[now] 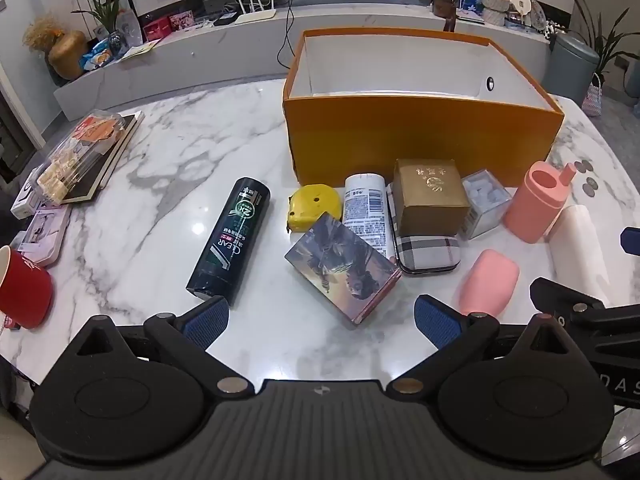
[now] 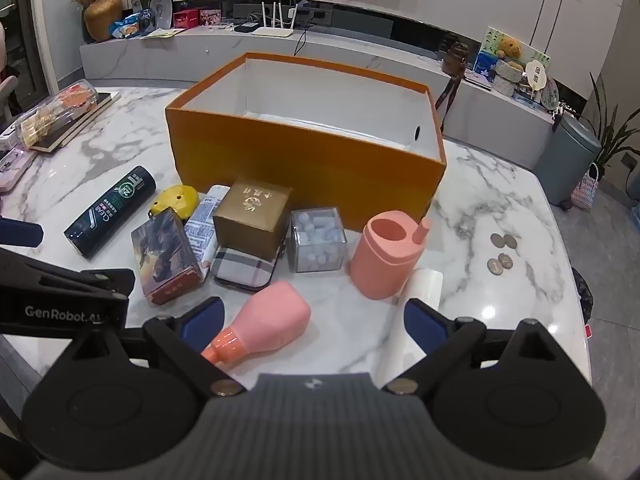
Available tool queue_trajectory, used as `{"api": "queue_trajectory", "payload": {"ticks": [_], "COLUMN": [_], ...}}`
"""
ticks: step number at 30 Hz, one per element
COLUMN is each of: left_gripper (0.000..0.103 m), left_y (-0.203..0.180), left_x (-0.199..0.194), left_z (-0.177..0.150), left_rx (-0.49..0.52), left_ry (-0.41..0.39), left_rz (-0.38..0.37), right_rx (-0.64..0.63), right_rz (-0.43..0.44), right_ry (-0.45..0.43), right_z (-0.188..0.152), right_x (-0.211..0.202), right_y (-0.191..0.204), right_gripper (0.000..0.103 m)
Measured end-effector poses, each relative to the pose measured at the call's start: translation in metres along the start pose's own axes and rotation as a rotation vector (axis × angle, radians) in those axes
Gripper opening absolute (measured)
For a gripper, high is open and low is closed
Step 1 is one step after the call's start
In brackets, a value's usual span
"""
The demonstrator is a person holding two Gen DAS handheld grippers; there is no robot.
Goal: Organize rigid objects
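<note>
While the orange box point(image 1: 424, 128) stands empty at the far side of the marble table point(image 1: 160, 152), you are at the very start: nothing is packed yet. From the left wrist, your left gripper point(image 1: 320, 320) hangs above the table with its jaws spread wide and nothing between them. All the loose items lie on your side of the box: the dark shampoo bottle point(image 1: 230, 240) well to its left, the yellow tape measure point(image 1: 314, 208) and white bottle point(image 1: 366, 208) close to its front wall, the gold carton point(image 1: 430, 196) just before that wall, and the picture box point(image 1: 342, 268) nearest your jaws. That picture box looks like your likely first pick; it lies askew, so you will probably need to turn the wrist to meet its narrow sides.

From the right wrist, your right gripper point(image 2: 314, 326) is also wide open and holds nothing. The pink bottle point(image 2: 264, 326) lies on its side, its cap close to the left pad, with the pink cup point(image 2: 386, 256) and clear cube point(image 2: 318, 246) between it and the box. Lower, close, then lift over the rim.
</note>
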State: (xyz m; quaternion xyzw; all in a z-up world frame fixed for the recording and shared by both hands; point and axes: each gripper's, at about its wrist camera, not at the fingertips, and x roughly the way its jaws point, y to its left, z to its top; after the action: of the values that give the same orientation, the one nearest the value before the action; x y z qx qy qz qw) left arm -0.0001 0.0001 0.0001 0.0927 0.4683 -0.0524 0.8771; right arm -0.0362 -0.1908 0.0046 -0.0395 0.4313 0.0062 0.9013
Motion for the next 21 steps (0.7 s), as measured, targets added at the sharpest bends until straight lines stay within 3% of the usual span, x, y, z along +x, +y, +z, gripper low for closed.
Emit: {"api": "queue_trajectory", "payload": {"ticks": [21], "left_gripper": [0.103], "left_y": [-0.0002], "left_x": [-0.0025], "left_z": [-0.0008], "left_rx": [-0.004], "left_ry": [0.001], "left_rz": [-0.013], "right_rx": [-0.007], "right_rz": [-0.010], "right_ry": [-0.010], "right_z": [-0.0004], "right_x": [-0.0003], "right_y": [-0.0006], "right_gripper": [0.095]}}
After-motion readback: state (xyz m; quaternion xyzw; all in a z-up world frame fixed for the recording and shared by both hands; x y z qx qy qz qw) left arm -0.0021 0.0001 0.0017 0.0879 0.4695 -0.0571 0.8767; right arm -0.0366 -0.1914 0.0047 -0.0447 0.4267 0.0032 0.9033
